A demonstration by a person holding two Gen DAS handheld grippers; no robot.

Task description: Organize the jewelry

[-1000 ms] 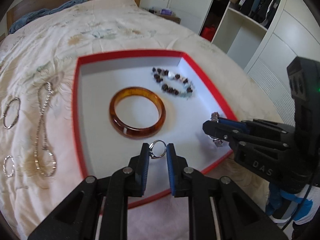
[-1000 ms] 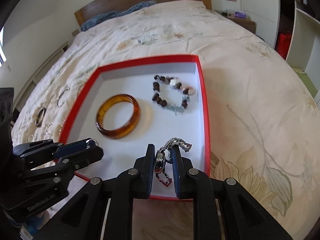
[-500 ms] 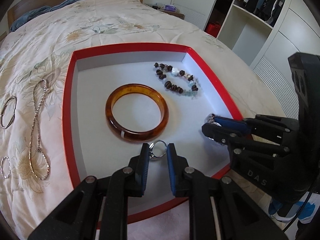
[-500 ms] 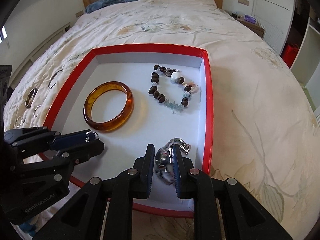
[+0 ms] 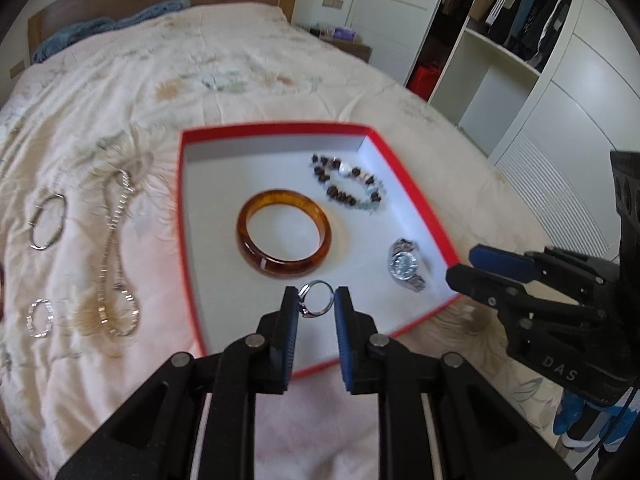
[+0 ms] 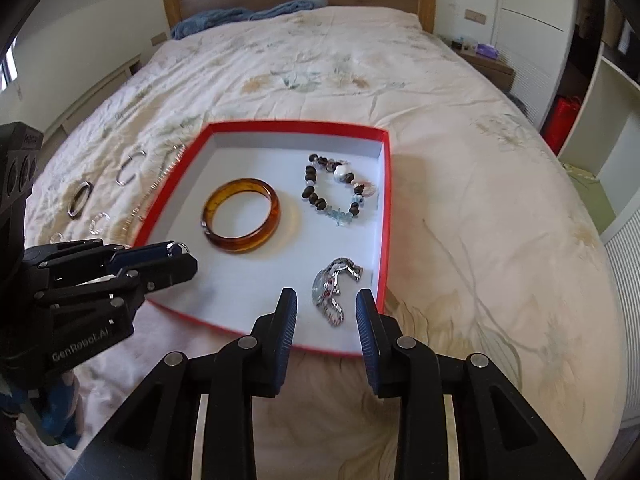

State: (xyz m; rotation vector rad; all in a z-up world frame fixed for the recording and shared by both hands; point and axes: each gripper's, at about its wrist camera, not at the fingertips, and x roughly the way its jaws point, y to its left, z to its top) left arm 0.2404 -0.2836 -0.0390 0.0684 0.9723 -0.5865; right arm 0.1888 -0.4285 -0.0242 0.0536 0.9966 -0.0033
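Observation:
A red-rimmed white tray lies on the bed. In it are an amber bangle, a beaded bracelet and a silver watch. My left gripper is shut on a silver ring above the tray's near edge. My right gripper is open and empty, just behind the watch at the tray's near right corner.
Left of the tray on the floral quilt lie a silver chain necklace, a silver bangle and a small ring bracelet. The right wrist view shows several rings and bangles there. Wardrobe shelves stand at the right.
My right gripper has opened and let go of the watch, which now lies in the tray, and has pulled back. My left gripper still holds the ring and has drawn back slightly.

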